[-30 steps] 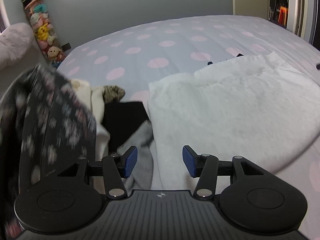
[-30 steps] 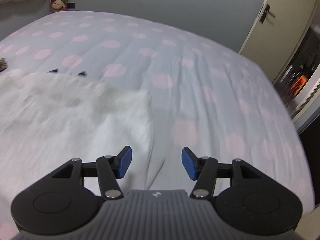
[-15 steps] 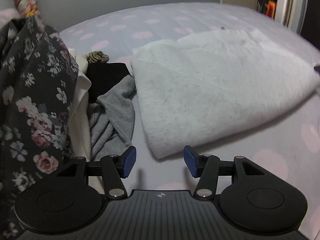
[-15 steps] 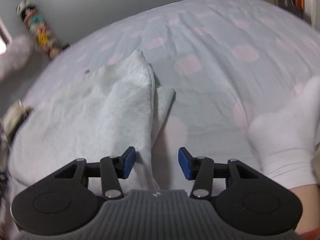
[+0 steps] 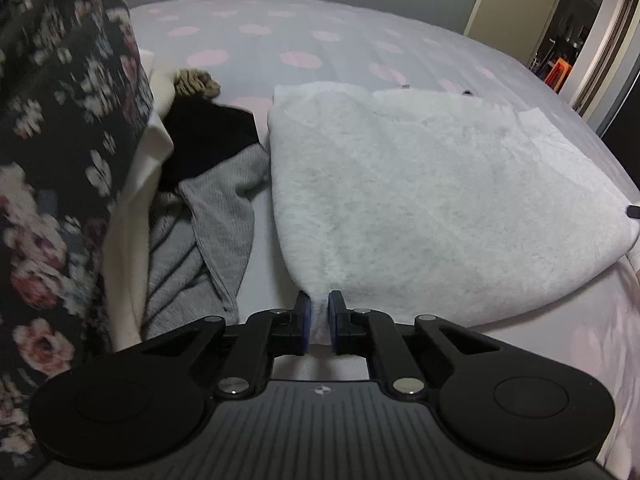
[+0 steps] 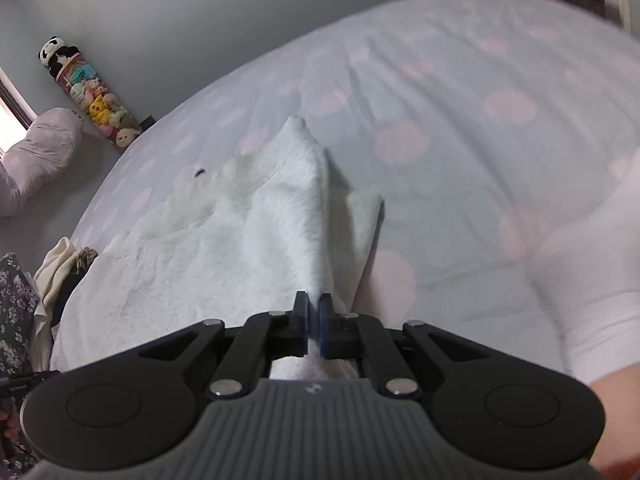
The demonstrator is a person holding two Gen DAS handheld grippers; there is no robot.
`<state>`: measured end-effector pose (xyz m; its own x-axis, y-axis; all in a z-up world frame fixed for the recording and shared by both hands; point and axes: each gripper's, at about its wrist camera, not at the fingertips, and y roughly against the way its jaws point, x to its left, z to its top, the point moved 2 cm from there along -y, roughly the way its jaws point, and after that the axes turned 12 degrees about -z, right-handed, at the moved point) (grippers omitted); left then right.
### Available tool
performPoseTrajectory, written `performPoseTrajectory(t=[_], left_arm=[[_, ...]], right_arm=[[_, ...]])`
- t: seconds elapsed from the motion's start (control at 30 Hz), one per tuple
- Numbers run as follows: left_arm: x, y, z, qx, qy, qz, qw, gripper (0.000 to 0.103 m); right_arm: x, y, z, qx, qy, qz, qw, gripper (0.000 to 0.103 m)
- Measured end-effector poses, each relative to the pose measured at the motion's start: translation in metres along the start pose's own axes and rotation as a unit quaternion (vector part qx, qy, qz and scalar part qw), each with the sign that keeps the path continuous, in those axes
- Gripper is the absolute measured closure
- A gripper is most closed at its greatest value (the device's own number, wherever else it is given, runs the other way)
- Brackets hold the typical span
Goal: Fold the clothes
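Having closed both jaw sets from wide apart, we now pinch the white fleece garment [image 5: 420,200], lying on the bed [image 5: 320,40], in the left gripper [image 5: 319,322] and right gripper [image 6: 314,326], ready to fold.

Left hand-held gripper [image 5: 318,322] and right hand-held gripper [image 6: 314,326] clamped

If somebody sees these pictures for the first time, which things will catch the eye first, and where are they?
First, the large fluffy white garment spread on the grey bedsheet with pink dots. Each hand-held gripper pinches its near edge: the left hand-held gripper at one corner, the right hand-held gripper on a raised fold. Left of the garment lies a heap of clothes, with a dark flowered cloth beside it.
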<state>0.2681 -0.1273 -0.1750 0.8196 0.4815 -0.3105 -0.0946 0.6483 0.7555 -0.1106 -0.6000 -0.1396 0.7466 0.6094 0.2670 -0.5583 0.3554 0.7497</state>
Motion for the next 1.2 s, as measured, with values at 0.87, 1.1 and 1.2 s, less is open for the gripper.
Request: performPoseTrajectory(t=[0.87,1.1,1.2], left_arm=[[-0.049,0.015,-0.031,0.006,-0.156,0.123,0.9802,0.075],[-0.036,0.022,-0.031,-0.062,-0.008,0.060,0.9962,0.053],[-0.021,0.018,-0.034,-0.089,0.059,0.044,0.9933,0.053]], right_arm=[[0.013,0.020,-0.066,-0.031,0.123,-0.071,0.989,0.061],[0.005,0.008,-0.080,-0.007,0.026,-0.028,0.999,0.031],[-0.006,0.000,-0.089,0.012,-0.049,-0.004,0.999,0.031]])
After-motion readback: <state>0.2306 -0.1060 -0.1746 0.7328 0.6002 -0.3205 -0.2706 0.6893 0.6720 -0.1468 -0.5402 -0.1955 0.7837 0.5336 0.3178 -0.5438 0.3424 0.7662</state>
